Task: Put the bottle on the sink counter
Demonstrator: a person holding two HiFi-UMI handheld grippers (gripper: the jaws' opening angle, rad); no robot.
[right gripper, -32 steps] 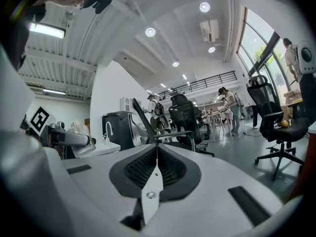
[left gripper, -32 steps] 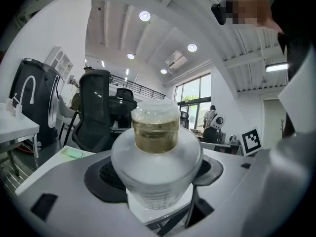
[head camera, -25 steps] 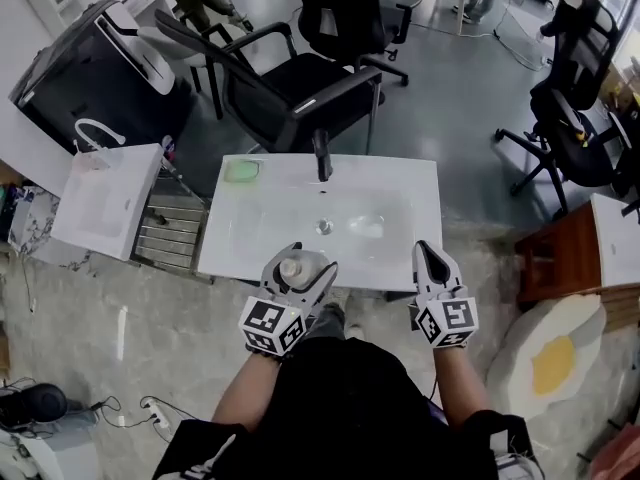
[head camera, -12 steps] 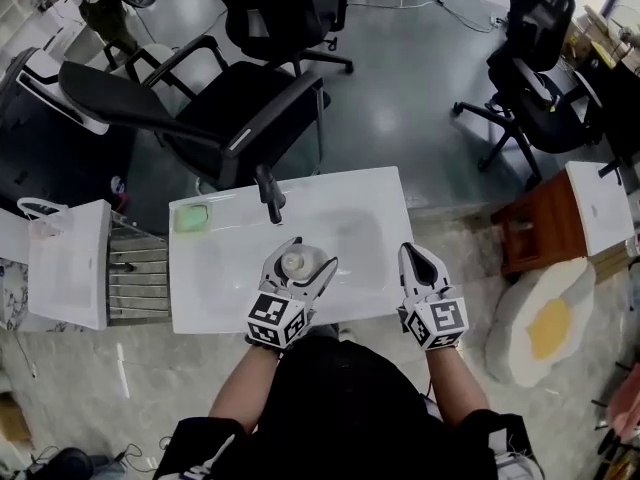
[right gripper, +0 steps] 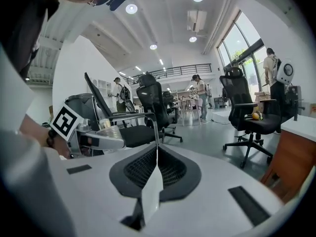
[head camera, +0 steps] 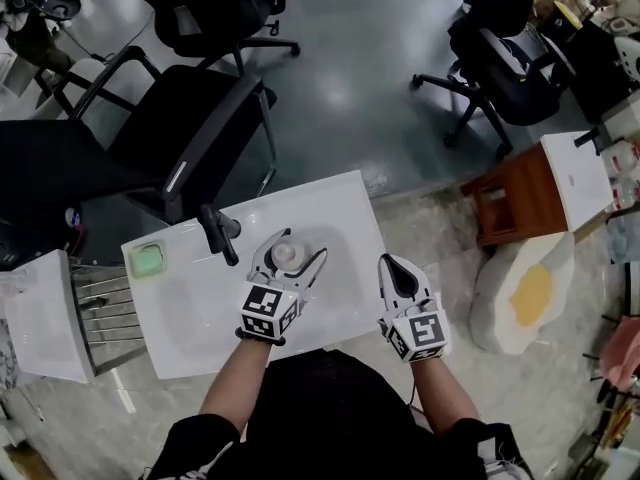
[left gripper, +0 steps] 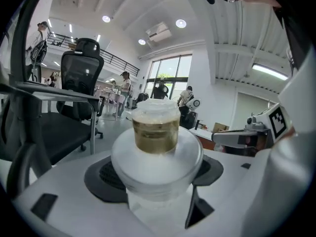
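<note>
A small clear bottle (head camera: 285,255) with a white cap and amber liquid sits upright between the jaws of my left gripper (head camera: 297,247), which is shut on it. In the left gripper view the bottle (left gripper: 155,132) fills the centre, squeezed by both pads. It hangs over the basin of the white sink counter (head camera: 200,318), just right of the black faucet (head camera: 220,234). My right gripper (head camera: 392,264) is shut and empty at the sink's right edge; its pads (right gripper: 148,177) meet flat in the right gripper view.
A green sponge (head camera: 150,260) lies in the sink's back left corner. Black office chairs (head camera: 150,158) stand behind the sink. A brown wooden stand (head camera: 510,200) and an egg-shaped rug (head camera: 525,293) are to the right, a white box (head camera: 35,313) and a metal rack (head camera: 100,303) to the left.
Both grippers moved forward over the sink. The bottle went from the sink's near edge to above the basin beside the faucet. The right gripper followed along the right edge.
</note>
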